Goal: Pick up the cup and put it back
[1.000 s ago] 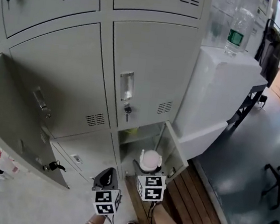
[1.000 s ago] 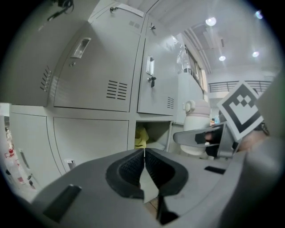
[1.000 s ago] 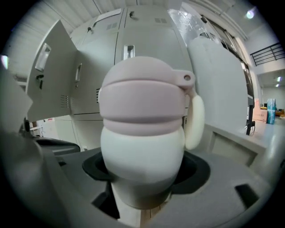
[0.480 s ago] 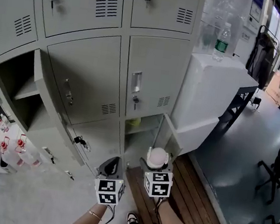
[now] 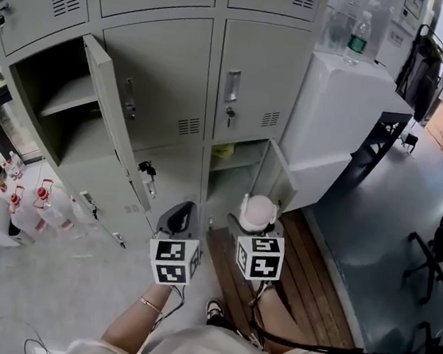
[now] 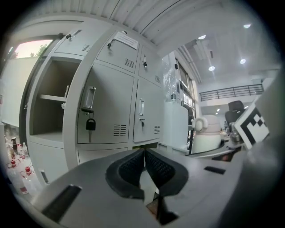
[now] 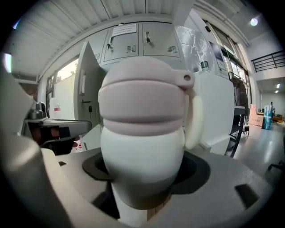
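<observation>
A white cup (image 7: 142,133) with a pale pink lid and a side handle sits upright between the jaws of my right gripper (image 7: 142,178), which is shut on its lower body. In the head view the cup (image 5: 259,213) shows just above the right gripper's marker cube, in front of the open bottom locker (image 5: 233,178). My left gripper (image 6: 144,171) is shut with nothing between its pads, and in the head view the left gripper (image 5: 179,221) is held beside the right one.
Grey lockers (image 5: 162,77) fill the wall; one door (image 5: 112,119) at the left stands open. A white cabinet (image 5: 336,122) with a water bottle (image 5: 356,38) on top stands at the right. Small bottles (image 5: 34,205) sit on the floor at the left. A wooden platform (image 5: 296,286) lies below.
The head view has pulled back and tilted, so more of the lockers and floor shows. Both grippers stay side by side, the cup still held in the right one.
</observation>
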{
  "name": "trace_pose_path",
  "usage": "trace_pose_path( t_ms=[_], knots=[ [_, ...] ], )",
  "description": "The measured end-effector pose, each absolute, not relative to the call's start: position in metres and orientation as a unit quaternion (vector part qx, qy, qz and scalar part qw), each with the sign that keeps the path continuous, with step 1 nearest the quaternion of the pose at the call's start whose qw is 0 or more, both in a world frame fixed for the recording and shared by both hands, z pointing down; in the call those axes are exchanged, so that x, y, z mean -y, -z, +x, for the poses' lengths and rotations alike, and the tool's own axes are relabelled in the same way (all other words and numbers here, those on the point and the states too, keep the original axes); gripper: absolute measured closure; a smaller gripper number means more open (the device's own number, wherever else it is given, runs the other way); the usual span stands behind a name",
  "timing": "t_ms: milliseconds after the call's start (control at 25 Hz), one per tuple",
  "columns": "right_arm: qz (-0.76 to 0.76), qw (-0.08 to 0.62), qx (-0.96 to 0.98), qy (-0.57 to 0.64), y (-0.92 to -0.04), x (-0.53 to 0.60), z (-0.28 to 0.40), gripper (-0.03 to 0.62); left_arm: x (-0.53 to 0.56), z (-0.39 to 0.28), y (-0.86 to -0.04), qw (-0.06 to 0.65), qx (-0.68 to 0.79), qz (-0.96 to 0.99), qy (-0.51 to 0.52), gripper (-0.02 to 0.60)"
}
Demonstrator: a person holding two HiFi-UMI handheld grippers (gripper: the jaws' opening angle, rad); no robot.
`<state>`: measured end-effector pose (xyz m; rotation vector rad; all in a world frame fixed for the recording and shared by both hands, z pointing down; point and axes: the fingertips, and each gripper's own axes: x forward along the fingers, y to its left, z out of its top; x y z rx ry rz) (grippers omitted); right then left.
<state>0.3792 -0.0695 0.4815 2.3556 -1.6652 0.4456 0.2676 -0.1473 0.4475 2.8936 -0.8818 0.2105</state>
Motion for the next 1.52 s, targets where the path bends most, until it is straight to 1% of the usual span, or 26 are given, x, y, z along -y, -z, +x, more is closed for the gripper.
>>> trace_pose_path(
  t_ms=[360,640,1040,1360,1520],
  knots=[
    [0.794,0.119,0.577,-0.147,-0.472,0.073,0.361,0.249,0.149,0.247,-0.446,0.066,0.304,0.948,-0.063,0.571],
    [0.774,0.131,0.603,-0.142,-0.469,0.077,0.325,0.247,0.15,0.208,-0.448,0.078,0.332,0.938,-0.059,0.571],
    [0.734,0.131,0.653,-0.137,-0.465,0.093,0.245,0.247,0.158,0.123,-0.445,0.072,0.391,0.916,-0.058,0.571],
    [0.686,0.135,0.704,-0.125,-0.459,0.117,0.167,0.247,0.176,0.038,-0.446,0.067,0.458,0.885,-0.052,0.571],
    [0.66,0.138,0.728,-0.125,-0.461,0.131,0.127,0.248,0.181,-0.002,-0.443,0.081,0.483,0.87,-0.05,0.571]
  ],
)
